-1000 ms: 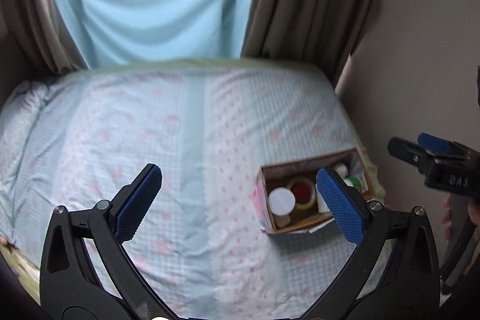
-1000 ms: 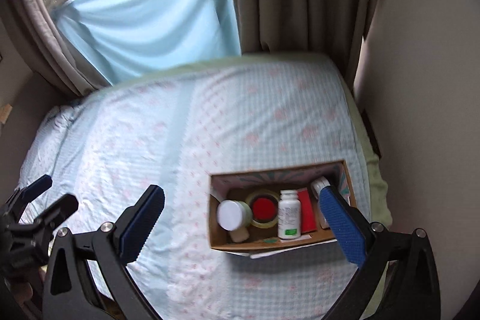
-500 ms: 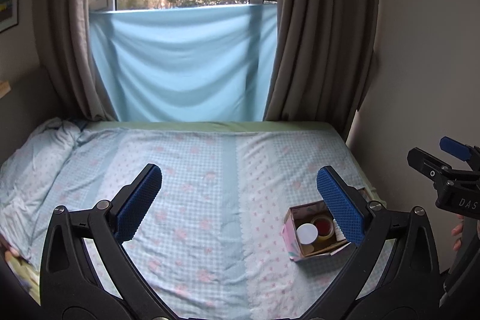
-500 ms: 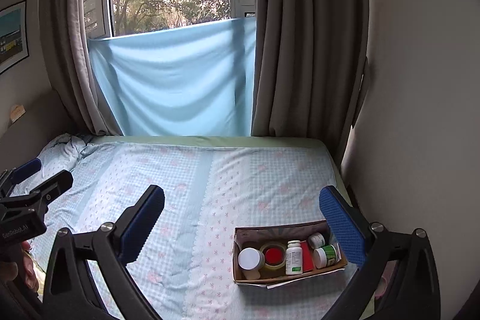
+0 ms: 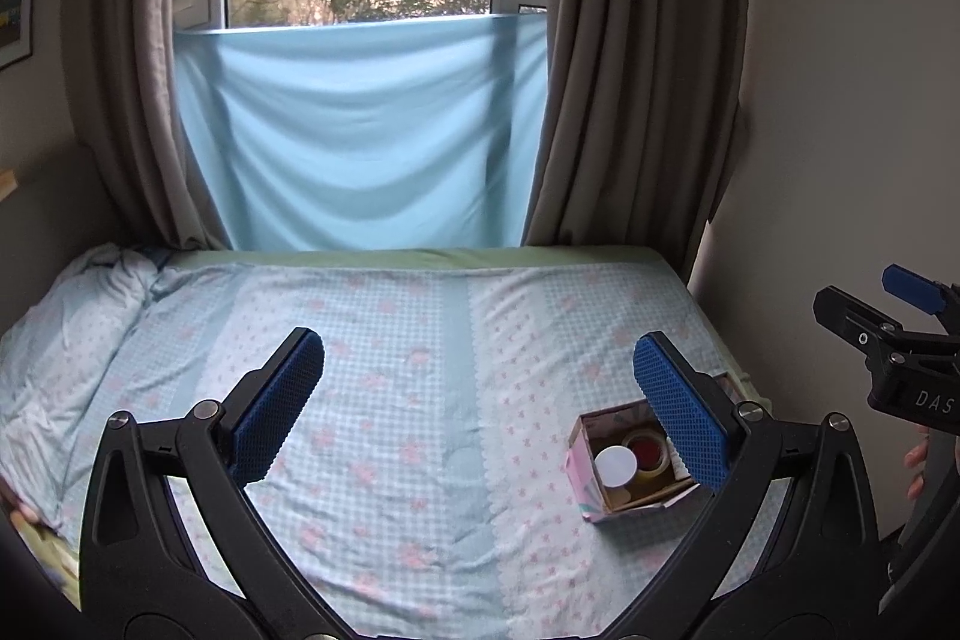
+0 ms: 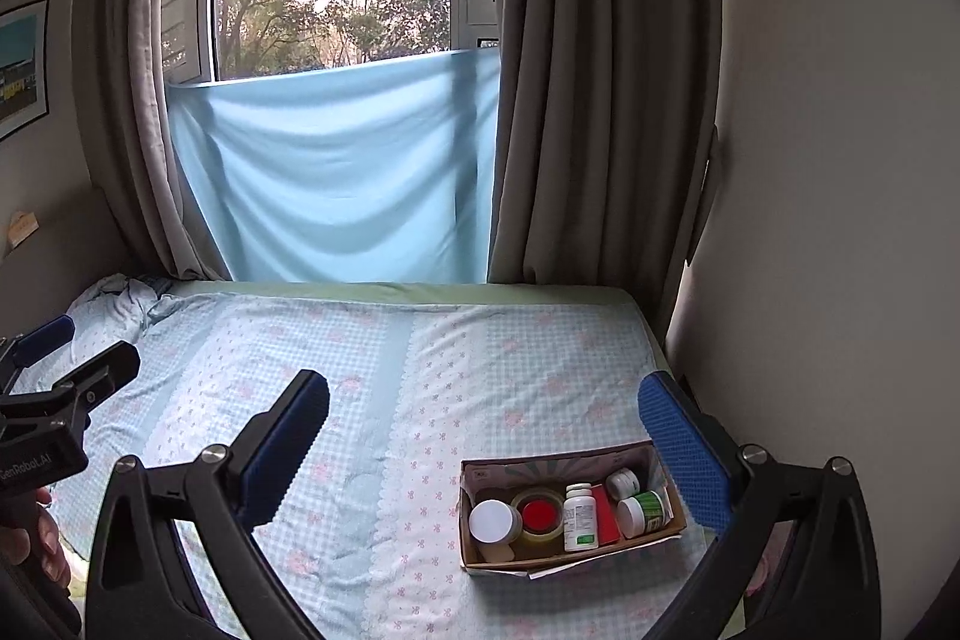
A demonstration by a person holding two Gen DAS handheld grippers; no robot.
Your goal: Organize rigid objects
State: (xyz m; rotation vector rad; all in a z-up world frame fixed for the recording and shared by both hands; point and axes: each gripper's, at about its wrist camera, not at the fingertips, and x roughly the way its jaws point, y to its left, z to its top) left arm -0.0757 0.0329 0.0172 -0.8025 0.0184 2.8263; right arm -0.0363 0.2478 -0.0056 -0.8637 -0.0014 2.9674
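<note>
While you hold both grippers, left [image 5: 477, 409] and right [image 6: 483, 436], level above the bed [image 6: 420, 370], jaws spread and empty, the box [image 6: 564, 559] sits near the wall [image 6: 840, 220].

Your cardboard box [image 6: 474, 526] sits open-topped on the bed near its right edge. Inside, from left to right, you have a white-lidded jar [image 6: 493, 520], a tape roll [image 6: 541, 515] around a red centre, an upright white bottle [image 6: 580, 517], a flat red item [image 6: 606, 517], then two small jars lying on their sides: a white one [image 6: 623, 483] and a green-labelled one [image 6: 645, 511].
</note>
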